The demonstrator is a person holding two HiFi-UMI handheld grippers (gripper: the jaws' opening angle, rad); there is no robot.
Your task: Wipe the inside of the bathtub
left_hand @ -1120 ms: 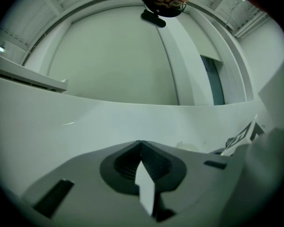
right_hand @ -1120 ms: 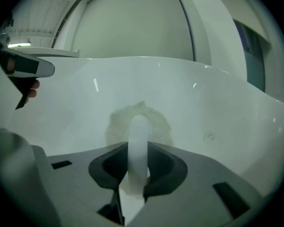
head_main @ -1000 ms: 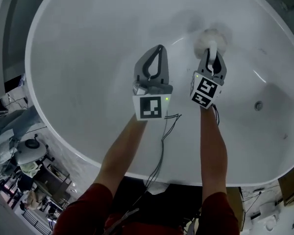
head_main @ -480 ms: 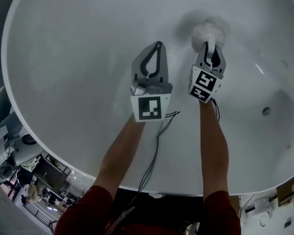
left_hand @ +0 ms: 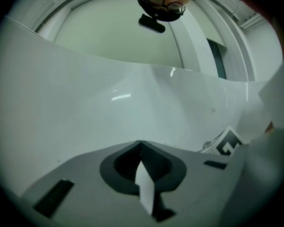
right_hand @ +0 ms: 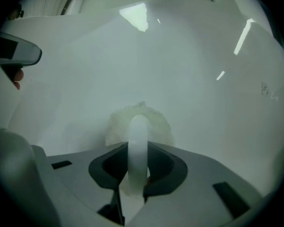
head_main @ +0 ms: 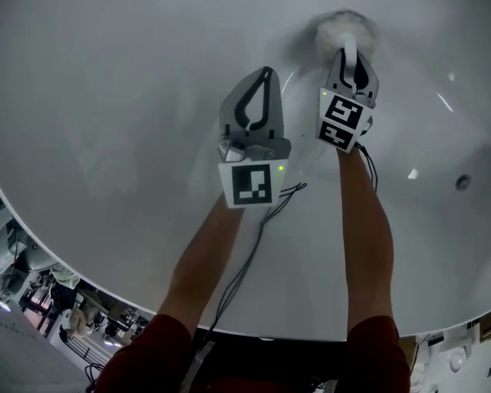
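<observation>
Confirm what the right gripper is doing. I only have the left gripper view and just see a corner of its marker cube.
Observer: The right gripper is shut on a white scrubber handle.
Operator: Is the business end on the tub?
Observer: In the head view, the fluffy scrubber head looks pressed against the bathtub wall, just ahead of the jaws.
Operator: Is the drain close to it?
Observer: No. The drain sits well off to the right of that gripper, nearer the person.
</observation>
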